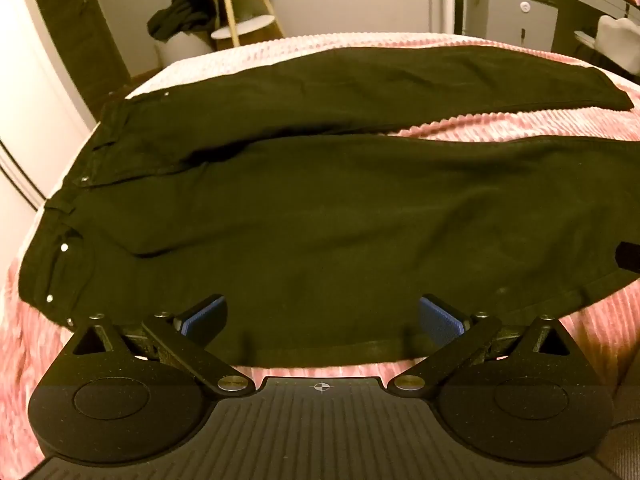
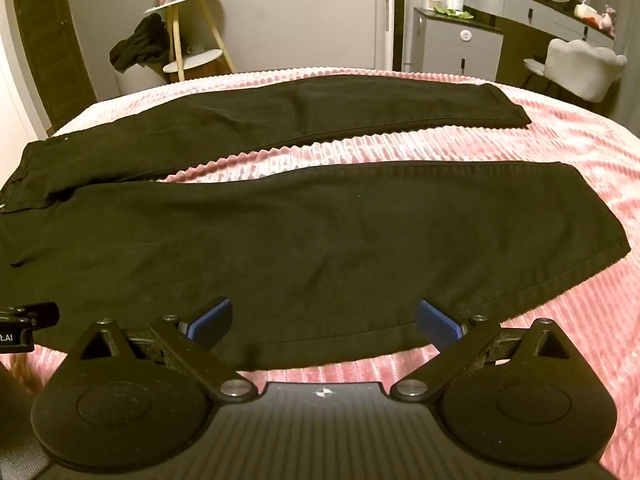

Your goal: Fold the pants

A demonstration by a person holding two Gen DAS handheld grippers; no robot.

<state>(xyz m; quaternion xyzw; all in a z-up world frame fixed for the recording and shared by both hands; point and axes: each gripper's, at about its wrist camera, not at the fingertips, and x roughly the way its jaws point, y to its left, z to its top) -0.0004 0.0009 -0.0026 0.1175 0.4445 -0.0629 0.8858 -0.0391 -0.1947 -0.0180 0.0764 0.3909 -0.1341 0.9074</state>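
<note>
**Pants spread out, both grippers hanging over the near leg**

The black pants (image 1: 320, 208) are lying flat on the pink bedspread (image 2: 560, 320), legs split apart, waistband off to the left of the jaws. The left gripper (image 1: 322, 316) is hovering over the near leg's edge, jaws wide apart, gripping nothing. The right gripper (image 2: 324, 318) is doing the same, closer to the hem.

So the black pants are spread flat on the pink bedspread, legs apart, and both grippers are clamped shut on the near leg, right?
Not clamped: the left gripper and right gripper are both open above the near leg's edge, as each wrist view shows. The black pants do lie flat on the pink bedspread, legs apart.
</note>
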